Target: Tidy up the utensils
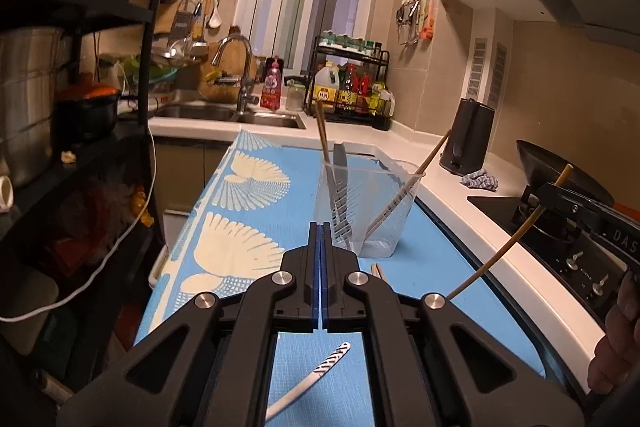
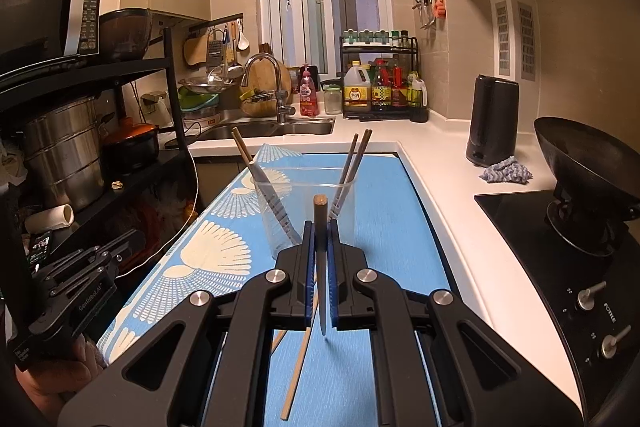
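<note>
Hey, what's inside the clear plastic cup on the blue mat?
The clear cup holds chopsticks leaning left and a pair leaning right. The right claw, gripping a chopstick, covers the cup's base, so anything there is hidden.

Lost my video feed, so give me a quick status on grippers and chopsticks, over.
Left gripper shut, empty. Right gripper shut on a chopstick. Cup ahead already holds several. Loose chopstick on the mat. Nothing in the way.

The stove panel reads "FOTILE"; the left hand-held gripper reads "GenRobot.AI"
</note>
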{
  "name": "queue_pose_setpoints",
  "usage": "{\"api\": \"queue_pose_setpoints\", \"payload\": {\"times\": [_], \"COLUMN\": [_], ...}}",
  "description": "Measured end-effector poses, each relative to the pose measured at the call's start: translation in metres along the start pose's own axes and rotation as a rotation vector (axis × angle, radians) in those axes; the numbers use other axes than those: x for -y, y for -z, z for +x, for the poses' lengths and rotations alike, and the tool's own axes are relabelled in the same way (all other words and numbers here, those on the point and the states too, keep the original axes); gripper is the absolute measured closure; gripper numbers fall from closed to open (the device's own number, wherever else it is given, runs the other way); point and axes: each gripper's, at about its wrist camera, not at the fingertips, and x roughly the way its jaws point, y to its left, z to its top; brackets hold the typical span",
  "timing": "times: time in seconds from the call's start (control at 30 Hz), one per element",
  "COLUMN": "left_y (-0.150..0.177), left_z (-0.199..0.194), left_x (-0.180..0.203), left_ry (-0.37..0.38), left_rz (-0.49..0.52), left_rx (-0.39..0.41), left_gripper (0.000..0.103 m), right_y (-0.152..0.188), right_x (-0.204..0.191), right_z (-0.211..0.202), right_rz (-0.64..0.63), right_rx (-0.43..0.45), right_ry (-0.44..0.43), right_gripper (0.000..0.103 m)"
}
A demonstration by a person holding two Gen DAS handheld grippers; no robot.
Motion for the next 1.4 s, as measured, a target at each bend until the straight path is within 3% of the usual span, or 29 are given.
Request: {"api": "queue_pose_setpoints", "payload": {"times": [0.17,0.37,0.53,0.67,0.7,0.83,0.97,1.03,1.1,1.23,1.4], "left_y": [0.012,0.049,0.090,0.106,0.110,0.126,0.136,0.142,0.143,0.139,0.121], "left_z": [0.021,0.018,-0.002,-0.022,-0.027,-0.033,-0.027,-0.024,-0.026,-0.027,-0.007], "left_x": [-0.039,-0.065,-0.066,-0.060,-0.057,-0.042,-0.037,-0.034,-0.029,-0.025,-0.033], "left_ry": [0.067,0.118,0.136,0.145,0.141,0.074,0.034,-0.010,-0.024,-0.004,0.100], "left_rz": [-0.076,-0.079,-0.015,0.027,0.052,0.201,0.280,0.330,0.371,0.360,0.135], "left_rx": [-0.105,-0.231,-0.326,-0.339,-0.342,-0.383,-0.429,-0.445,-0.441,-0.435,-0.467], "left_gripper": [0.103,0.102,0.099,0.064,0.063,0.063,0.064,0.076,0.079,0.080,0.080], "right_y": [0.010,0.031,0.040,0.042,0.043,0.044,0.043,0.043,0.043,0.044,0.044], "right_x": [0.007,0.011,0.015,0.020,0.019,0.017,0.015,0.014,0.014,0.018,0.022], "right_z": [0.008,-0.003,-0.014,-0.016,-0.017,-0.017,-0.017,-0.017,-0.017,-0.017,-0.016], "right_rz": [0.030,0.043,0.053,0.072,0.073,0.065,0.059,0.053,0.059,0.069,0.086], "right_rx": [-0.009,0.030,0.034,0.032,0.032,0.035,0.035,0.034,0.034,0.032,0.031], "right_ry": [-0.022,-0.027,-0.029,-0.032,-0.033,-0.037,-0.042,-0.043,-0.042,-0.042,-0.044], "right_gripper": [0.097,0.097,0.097,0.097,0.097,0.097,0.097,0.097,0.097,0.097,0.097]}}
